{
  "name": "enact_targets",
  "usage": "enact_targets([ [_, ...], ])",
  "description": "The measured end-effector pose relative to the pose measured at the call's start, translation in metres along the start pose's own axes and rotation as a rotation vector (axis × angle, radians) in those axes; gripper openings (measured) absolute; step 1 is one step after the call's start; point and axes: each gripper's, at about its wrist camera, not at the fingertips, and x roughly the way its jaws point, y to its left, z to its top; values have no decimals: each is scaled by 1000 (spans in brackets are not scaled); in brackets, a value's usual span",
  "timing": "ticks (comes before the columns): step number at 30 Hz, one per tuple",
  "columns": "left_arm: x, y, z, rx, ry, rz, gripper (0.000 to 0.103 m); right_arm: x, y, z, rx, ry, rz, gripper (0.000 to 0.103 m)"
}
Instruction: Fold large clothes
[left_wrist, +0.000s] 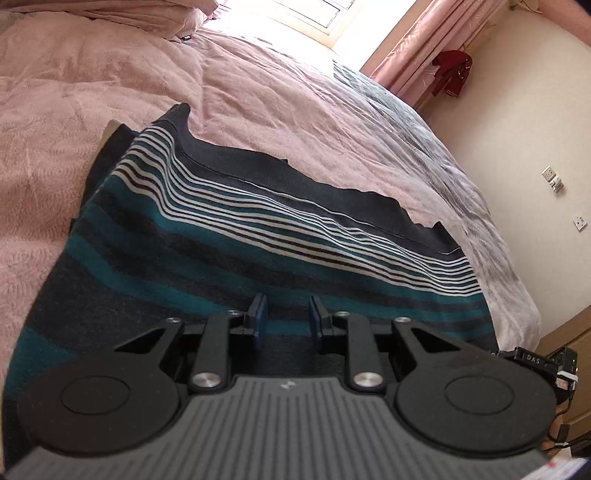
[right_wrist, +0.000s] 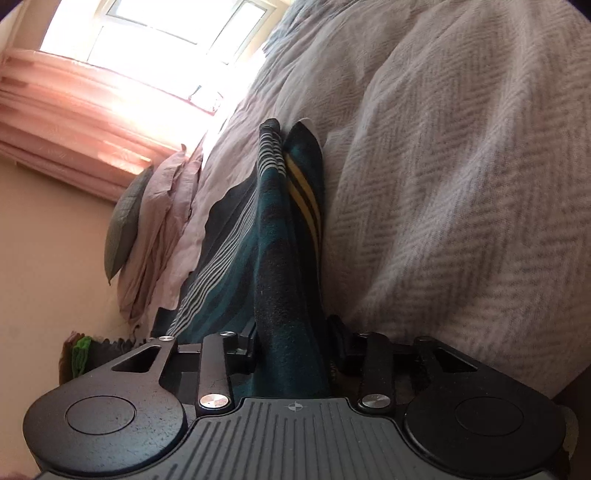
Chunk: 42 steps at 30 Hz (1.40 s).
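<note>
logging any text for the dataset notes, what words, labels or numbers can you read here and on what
"DAS" on the small black device at the right edge of the left wrist view.
A garment label beside the right gripper: too dark and blurred to read.
Nothing else readable.

left wrist: low over striped garment (left_wrist: 258, 229), facing window | right wrist: rolled sideways, close | shared: garment
</note>
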Motion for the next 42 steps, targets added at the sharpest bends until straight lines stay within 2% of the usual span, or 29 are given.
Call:
enact_targets([
  [3, -17, 12, 5, -1, -38, 48, 22, -1, 31, 2, -29, -4, -156, 26],
  [6, -40, 36, 7, -53, -81, 64, 22, 5, 82, 1, -102, -29, -374, 24],
  [9, -69, 69, 7, -109, -127, 89, 22, 17, 145, -14, -303, -102, -570, 21],
  [10, -81, 84, 7, -131, -141, 90, 22, 22, 171, -24, -402, -125, -627, 21],
  [12, -104, 111, 6, -163, -163, 135, 23, 40, 224, -50, -611, -167, -718, 20],
  [16, -150, 171, -2, -235, -214, 227, 23, 104, 316, -127, -1020, -209, -815, 20],
  [18, -165, 198, -8, -292, -223, 250, 23, 145, 339, -182, -1241, -199, -855, 20],
  [21, -176, 221, -19, -330, -215, 260, 23, 201, 340, -266, -1504, -113, -852, 20],
  [22, -176, 224, -24, -338, -207, 254, 23, 217, 333, -287, -1559, -65, -834, 21],
  [24, -176, 227, -32, -352, -192, 234, 23, 248, 310, -319, -1592, 72, -800, 25],
  [26, -176, 224, -39, -352, -193, 218, 23, 254, 296, -340, -1690, 8, -849, 27],
  [27, -176, 221, -42, -348, -195, 215, 23, 250, 295, -340, -1704, 7, -839, 28],
  [29, -176, 215, -44, -353, -193, 216, 24, 231, 305, -329, -1635, 47, -752, 30],
  [31, -180, 205, -41, -349, -200, 201, 24, 202, 317, -314, -1544, 65, -629, 39],
  [32, -182, 197, -38, -335, -211, 183, 24, 186, 323, -304, -1487, 70, -557, 48],
  [36, -182, 157, -19, -268, -214, 22, 27, 123, 326, -249, -1222, 58, -370, 50],
  [38, -167, 135, -9, -245, -172, -69, 30, 97, 316, -217, -1100, 2, -355, 50],
  [40, -142, 117, 0, -251, -101, -146, 31, 79, 298, -186, -973, -67, -398, 50],
  [42, -113, 103, 8, -256, -16, -214, 33, 60, 272, -154, -797, -63, -367, 50],
])
